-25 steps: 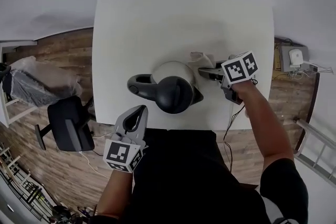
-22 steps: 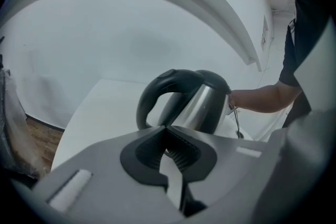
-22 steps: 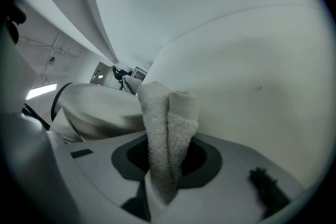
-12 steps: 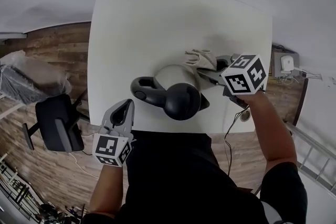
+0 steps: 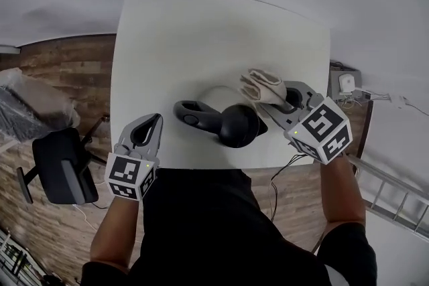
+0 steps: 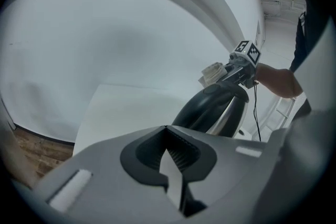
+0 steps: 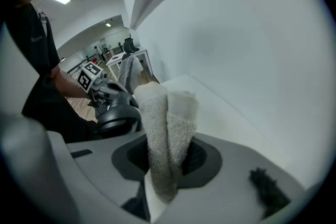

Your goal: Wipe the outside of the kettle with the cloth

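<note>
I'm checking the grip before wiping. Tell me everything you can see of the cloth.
The cloth is a pale cream terry towel, folded into a thick wad. The right gripper has its jaws shut on it, with the folded end poking past their tips. It is held beside the kettle, at its far right side. Whether it touches the kettle is unclear.

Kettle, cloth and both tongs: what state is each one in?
Kettle: upright, closed.
Cloth: folded, clamped.
Left tongs: shut, empty, off the kettle.
Right tongs: shut, gripping the folded fabric.
</note>
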{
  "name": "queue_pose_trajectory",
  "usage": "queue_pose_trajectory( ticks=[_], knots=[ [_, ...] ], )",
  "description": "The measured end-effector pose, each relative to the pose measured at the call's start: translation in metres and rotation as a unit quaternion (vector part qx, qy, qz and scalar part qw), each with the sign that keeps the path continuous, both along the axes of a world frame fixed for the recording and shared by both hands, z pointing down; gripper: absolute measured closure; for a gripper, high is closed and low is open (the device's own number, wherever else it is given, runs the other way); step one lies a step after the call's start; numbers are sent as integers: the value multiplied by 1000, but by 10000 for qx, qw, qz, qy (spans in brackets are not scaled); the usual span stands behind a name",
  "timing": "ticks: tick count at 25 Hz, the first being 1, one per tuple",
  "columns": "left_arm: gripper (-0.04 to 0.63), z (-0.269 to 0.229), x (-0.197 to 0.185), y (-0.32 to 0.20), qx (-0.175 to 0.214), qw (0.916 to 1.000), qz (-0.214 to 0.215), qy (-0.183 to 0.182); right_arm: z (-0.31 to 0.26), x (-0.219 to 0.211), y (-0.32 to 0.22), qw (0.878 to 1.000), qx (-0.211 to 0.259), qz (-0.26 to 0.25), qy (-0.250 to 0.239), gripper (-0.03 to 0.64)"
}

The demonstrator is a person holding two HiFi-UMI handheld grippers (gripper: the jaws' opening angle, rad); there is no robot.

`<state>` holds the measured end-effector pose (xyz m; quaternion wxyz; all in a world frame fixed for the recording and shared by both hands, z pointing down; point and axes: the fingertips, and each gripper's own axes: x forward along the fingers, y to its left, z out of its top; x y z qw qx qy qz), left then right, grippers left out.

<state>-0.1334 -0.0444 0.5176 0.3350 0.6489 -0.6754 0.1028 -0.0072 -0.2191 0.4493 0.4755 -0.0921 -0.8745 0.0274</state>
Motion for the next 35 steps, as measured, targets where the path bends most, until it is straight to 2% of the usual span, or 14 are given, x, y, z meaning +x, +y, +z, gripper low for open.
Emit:
queue_pose_trajectory(
  ticks=[6,10,13,16,21,26,31,35],
  knots=[
    [588,-20,-9,-13,288,9987,414,-93,-27,7,13,9991,403,153,-59,515],
    [589,-33,-14,-12,427,9974,547,-186,-39,5,25,9961,856,-165,-113,515],
    [589,-46,-14,-11,704,9957,556,-246,-43,1,27,9931,1098,-418,-52,515],
    [589,-48,-11,-11,809,9942,675,-236,-41,-5,29,9909,1194,-610,70,515],
    [589,-41,-17,-9,811,9951,542,-163,-35,-24,29,9861,1253,-1048,290,515],
    [589,-33,-35,-1,775,9963,252,-278,-20,-42,32,9669,1434,-1978,731,515],
    [588,-28,-20,5,867,9933,670,-354,4,-55,38,9511,1267,-2601,1078,515],
    [589,-26,-16,6,889,9929,710,-342,23,-66,38,9421,1093,-2891,1305,515]
  ],
)
